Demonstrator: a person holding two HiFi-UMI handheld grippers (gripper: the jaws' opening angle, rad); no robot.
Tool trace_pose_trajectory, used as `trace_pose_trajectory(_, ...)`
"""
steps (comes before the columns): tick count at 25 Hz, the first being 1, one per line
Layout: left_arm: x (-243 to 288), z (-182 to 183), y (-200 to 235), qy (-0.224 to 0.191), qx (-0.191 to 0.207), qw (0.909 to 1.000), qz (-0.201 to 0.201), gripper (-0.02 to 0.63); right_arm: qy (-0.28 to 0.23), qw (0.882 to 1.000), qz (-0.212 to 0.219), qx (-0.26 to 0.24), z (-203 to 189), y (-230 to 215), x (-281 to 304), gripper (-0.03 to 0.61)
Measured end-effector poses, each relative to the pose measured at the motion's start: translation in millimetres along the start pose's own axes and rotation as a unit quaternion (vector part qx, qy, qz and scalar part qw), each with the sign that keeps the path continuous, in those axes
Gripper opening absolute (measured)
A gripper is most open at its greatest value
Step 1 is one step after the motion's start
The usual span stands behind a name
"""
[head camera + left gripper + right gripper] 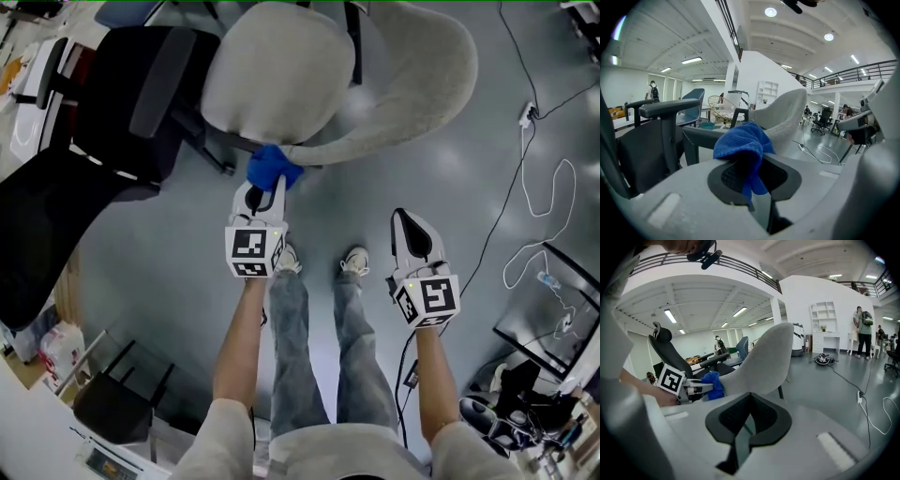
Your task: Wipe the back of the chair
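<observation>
I hold blue cloth (272,169) in left gripper (267,192) jaws at grey chair (281,75) edge; right gripper (403,217) jaws closed, empty. Black chair (112,103) crowds left, partly cropped.

The chair (281,84) stands ahead of the person, its back toward them. An office chair (112,103) sits just left of it (one armrest close to the shell). The cloth (274,169) sits between the jaws of the left gripper (266,192), against the lower edge of the chair's back. The right gripper (410,230) hangs to the right, apart from the chair, over the floor (450,159). The person's shoes (354,261) rest on the floor between the two grippers. A cable (525,197) lies on the floor at far right.
</observation>
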State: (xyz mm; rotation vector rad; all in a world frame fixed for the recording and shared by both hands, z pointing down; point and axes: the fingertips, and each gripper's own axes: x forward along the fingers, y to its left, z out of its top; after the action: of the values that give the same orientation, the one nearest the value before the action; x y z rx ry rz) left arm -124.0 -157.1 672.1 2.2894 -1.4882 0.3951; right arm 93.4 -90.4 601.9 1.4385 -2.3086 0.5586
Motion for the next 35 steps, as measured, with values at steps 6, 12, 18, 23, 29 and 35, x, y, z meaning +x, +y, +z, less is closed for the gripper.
trace_pose_trajectory(6, 11.8, -14.6, -0.1, 0.008, -0.006, 1.0, 0.0, 0.061, 0.009, 1.0, 0.006, -0.003, -10.4, -0.5, 0.5, 0.003)
trace_pose_trajectory(12, 24.0, -32.7, 1.6, 0.015, -0.009, 0.9998, -0.001, 0.063, 0.013, 1.0, 0.009, -0.005, -16.1, -2.2, 3.6, 0.003)
trace_pose_trajectory(18, 36.5, -61.4, -0.2, 0.05, -0.01, 0.9987, 0.0, 0.063, 0.02, 1.0, 0.008, -0.003, -22.3, -5.8, 3.4, 0.002)
trace_pose_trajectory(23, 51.1, -82.1, 0.0, 0.078, -0.025, 0.9966, 0.002, 0.064, 0.024, 1.0, 0.007, -0.003, -24.2, -7.9, 2.6, 0.003)
trace_pose_trajectory(29, 68.3, -100.7, 2.1, 0.112, -0.028, 0.9934, 0.001, 0.064, 0.028, 1.0, 0.008, -0.006, -25.8, -9.4, 0.5, 0.003)
trace_pose_trajectory(35, 49.2, -101.1, -5.6, 0.103, -0.01, 0.9946, 0.0, 0.063, 0.03, 0.999, 0.012, -0.005, -28.2, -5.6, -2.8, 0.003)
